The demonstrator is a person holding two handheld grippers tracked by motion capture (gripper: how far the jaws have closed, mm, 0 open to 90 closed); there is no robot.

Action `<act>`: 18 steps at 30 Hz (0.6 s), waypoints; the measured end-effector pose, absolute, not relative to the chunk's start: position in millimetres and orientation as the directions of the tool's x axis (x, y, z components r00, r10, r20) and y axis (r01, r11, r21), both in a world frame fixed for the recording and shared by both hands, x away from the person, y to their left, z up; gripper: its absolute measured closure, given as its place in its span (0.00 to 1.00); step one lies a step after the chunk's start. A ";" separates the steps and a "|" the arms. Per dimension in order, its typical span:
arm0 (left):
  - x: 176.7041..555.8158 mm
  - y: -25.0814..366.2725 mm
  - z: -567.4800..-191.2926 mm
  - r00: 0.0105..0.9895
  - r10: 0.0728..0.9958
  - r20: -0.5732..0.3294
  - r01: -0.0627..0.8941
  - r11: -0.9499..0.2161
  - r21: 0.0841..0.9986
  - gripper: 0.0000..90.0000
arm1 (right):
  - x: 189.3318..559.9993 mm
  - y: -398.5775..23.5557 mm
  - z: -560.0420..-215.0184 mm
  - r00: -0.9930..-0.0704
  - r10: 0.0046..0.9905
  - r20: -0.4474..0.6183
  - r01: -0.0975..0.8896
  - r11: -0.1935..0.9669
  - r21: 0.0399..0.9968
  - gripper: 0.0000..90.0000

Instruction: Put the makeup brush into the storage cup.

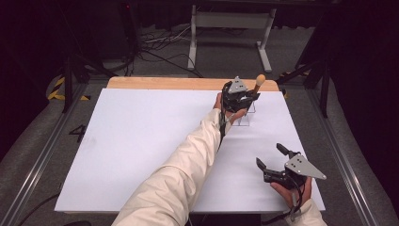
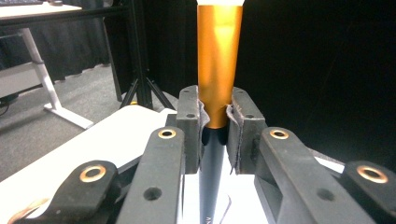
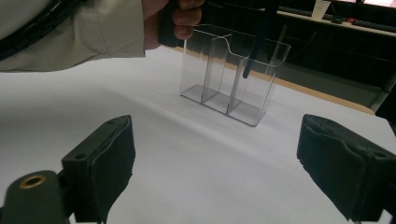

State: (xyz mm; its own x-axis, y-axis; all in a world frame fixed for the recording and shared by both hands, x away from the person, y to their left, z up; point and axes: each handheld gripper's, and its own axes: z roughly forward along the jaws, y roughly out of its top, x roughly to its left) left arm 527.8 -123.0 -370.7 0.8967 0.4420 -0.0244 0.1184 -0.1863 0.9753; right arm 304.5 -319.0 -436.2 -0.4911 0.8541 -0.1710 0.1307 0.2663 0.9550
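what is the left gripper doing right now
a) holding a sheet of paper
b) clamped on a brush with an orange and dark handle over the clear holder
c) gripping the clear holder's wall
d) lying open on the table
b: in the left gripper view the left gripper has its pads pressed on the brush, whose dark end hangs in the clear holder.

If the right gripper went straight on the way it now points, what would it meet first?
Probably the clear holder: it stands ahead between the open right gripper jaws, with bare white table before it. Depth is hard to judge, and the left gripper holds a brush above it.
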 end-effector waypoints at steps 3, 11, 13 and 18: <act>527.1 -122.7 -368.9 0.898 0.440 -0.016 0.110 -0.189 0.976 0.86 | 304.8 -318.9 -436.5 -0.492 0.854 -0.171 0.133 0.267 0.954 0.13; 524.1 -118.5 -368.0 0.901 0.434 0.006 0.099 -0.218 0.971 0.81 | 304.9 -320.0 -436.9 -0.492 0.854 -0.169 0.137 0.268 0.954 0.13; 522.7 -115.5 -368.6 0.900 0.435 0.007 0.098 -0.219 0.971 0.78 | 305.1 -319.7 -437.2 -0.492 0.854 -0.168 0.138 0.267 0.954 0.13; 513.5 -103.2 -367.8 0.902 0.430 0.027 0.081 -0.232 0.969 0.61 | 304.7 -319.7 -437.7 -0.493 0.853 -0.170 0.140 0.271 0.952 0.13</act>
State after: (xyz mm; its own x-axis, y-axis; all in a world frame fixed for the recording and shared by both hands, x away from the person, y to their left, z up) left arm 513.5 -103.2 -367.8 0.9023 0.4302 0.0271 0.0815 -0.2319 0.9693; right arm 304.7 -319.7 -437.7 -0.4932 0.8531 -0.1703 0.1400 0.2710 0.9523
